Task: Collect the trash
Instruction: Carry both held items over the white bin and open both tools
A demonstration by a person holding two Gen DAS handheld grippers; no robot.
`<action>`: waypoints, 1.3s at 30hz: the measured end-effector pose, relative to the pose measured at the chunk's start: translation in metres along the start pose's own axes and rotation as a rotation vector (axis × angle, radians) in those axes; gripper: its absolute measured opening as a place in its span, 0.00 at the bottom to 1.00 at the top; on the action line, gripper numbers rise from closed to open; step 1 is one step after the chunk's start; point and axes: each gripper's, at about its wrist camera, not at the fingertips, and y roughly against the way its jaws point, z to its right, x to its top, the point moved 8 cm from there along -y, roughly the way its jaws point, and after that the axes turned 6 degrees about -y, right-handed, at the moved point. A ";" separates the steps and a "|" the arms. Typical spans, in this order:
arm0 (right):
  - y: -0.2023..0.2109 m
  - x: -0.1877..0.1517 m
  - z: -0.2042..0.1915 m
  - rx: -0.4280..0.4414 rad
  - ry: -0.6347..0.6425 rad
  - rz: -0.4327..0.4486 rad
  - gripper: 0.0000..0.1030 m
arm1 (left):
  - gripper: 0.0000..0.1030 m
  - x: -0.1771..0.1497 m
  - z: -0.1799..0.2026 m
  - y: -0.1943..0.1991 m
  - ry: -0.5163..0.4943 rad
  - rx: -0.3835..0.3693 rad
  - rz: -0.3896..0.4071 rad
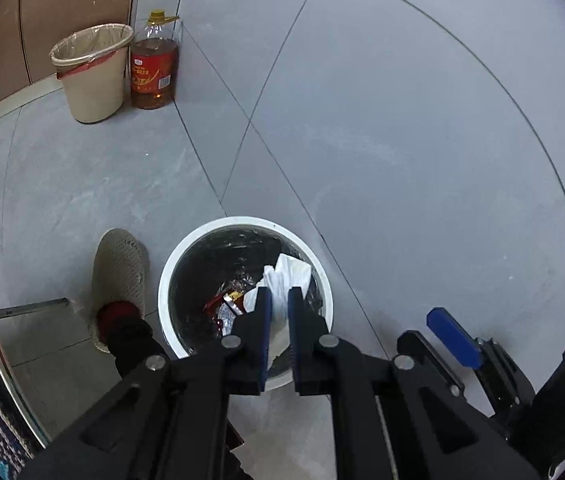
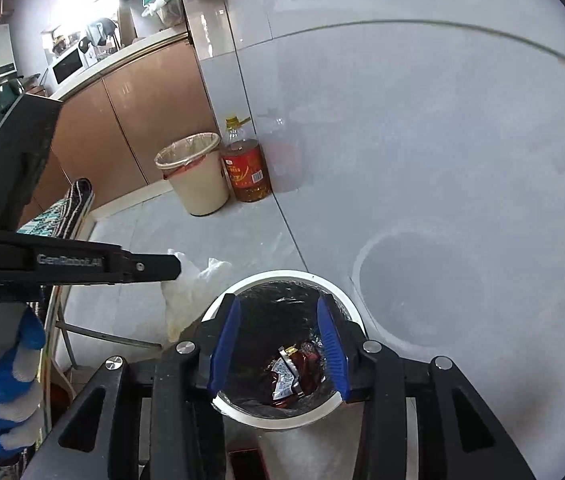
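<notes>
Left jaws pinch white tissue [image 1: 282, 280] above bin [image 1: 170, 276]; right jaws empty, open.

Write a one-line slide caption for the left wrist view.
Left hand-held gripper holds crumpled white tissue over the black-lined white bin.

Open tiled floor [image 1: 402, 140] spreads from twelve round to three o'clock of the white bin [image 1: 170, 280]. At nine a shoe [image 1: 120, 268] crowds it; at eleven stand a beige bin [image 1: 92, 76] and oil bottle [image 1: 154, 68].
</notes>
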 end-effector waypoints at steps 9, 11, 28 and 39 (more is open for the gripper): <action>0.005 -0.002 0.000 0.014 -0.010 0.008 0.38 | 0.08 -0.001 0.004 -0.009 0.018 -0.016 -0.049; 0.005 -0.002 0.000 0.016 -0.015 0.006 0.38 | 0.08 -0.002 0.005 -0.011 0.020 -0.017 -0.055; 0.008 -0.010 0.002 0.025 -0.035 -0.001 0.39 | 0.57 -0.004 0.010 -0.022 0.018 -0.027 -0.050; 0.013 -0.018 0.010 0.022 -0.057 -0.010 0.40 | 0.60 -0.004 0.008 -0.011 -0.002 0.038 -0.004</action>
